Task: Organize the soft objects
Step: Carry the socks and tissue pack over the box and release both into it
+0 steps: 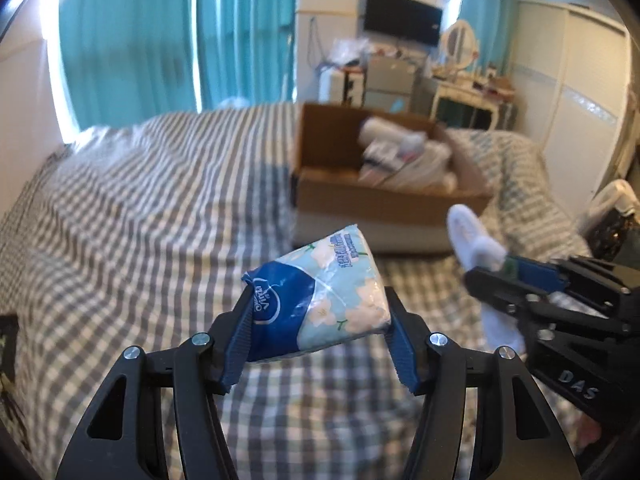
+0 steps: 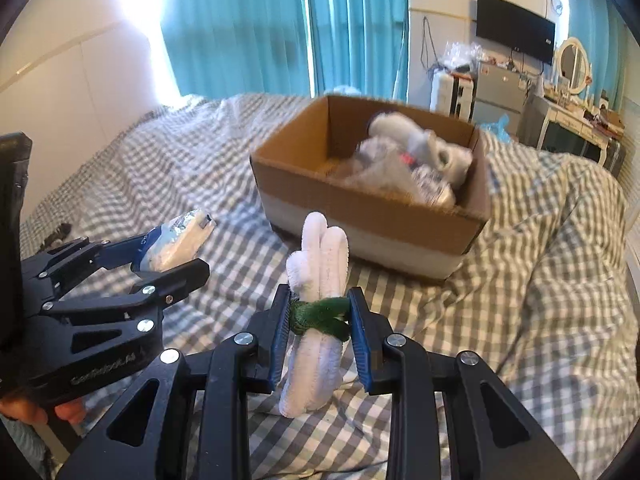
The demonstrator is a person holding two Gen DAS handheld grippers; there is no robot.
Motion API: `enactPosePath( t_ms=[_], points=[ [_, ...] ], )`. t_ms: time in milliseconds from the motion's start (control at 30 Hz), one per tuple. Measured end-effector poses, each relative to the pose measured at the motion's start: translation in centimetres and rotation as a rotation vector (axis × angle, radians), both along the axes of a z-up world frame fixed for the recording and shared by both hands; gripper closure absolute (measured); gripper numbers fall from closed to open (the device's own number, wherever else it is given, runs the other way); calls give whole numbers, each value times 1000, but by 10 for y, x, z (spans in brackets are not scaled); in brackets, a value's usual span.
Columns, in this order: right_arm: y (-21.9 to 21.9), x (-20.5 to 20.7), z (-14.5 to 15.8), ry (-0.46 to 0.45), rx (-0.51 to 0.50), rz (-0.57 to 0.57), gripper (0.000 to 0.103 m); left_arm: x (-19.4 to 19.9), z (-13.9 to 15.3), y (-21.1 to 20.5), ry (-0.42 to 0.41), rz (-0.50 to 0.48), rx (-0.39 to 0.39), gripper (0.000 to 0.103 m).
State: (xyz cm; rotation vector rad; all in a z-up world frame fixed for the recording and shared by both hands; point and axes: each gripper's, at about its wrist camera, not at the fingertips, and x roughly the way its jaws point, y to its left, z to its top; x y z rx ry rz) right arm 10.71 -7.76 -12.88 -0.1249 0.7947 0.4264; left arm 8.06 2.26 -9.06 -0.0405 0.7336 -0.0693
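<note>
My left gripper (image 1: 320, 312) is shut on a blue and white tissue pack (image 1: 324, 300) and holds it above the checked bed; it also shows in the right wrist view (image 2: 176, 256) at the left. My right gripper (image 2: 320, 316) is shut on a white fuzzy bundle tied with a green band (image 2: 320, 280), held upright above the bed. That bundle also shows in the left wrist view (image 1: 476, 244) at the right. An open cardboard box (image 2: 360, 208) sits ahead on the bed and holds several white soft items (image 2: 408, 160).
The bed wears a grey checked cover (image 1: 140, 208). Teal curtains (image 1: 160, 32) hang behind it. A wall TV (image 2: 514, 32), a cluttered dresser with a round mirror (image 2: 572, 68) and a white wardrobe (image 1: 580, 92) stand at the far right.
</note>
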Motion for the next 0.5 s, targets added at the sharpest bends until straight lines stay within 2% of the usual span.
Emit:
enactPosePath(
  t_ms=[167, 267, 500],
  points=[
    [-12, -10, 32, -63, 19, -6, 75, -1, 43, -12, -60, -53, -20, 44],
    [-20, -12, 55, -104, 20, -17, 75, 2, 64, -19, -99, -68, -5, 44],
    [-37, -6, 109, -198, 31, -38, 75, 35, 93, -23, -145, -79, 21, 44]
  ],
)
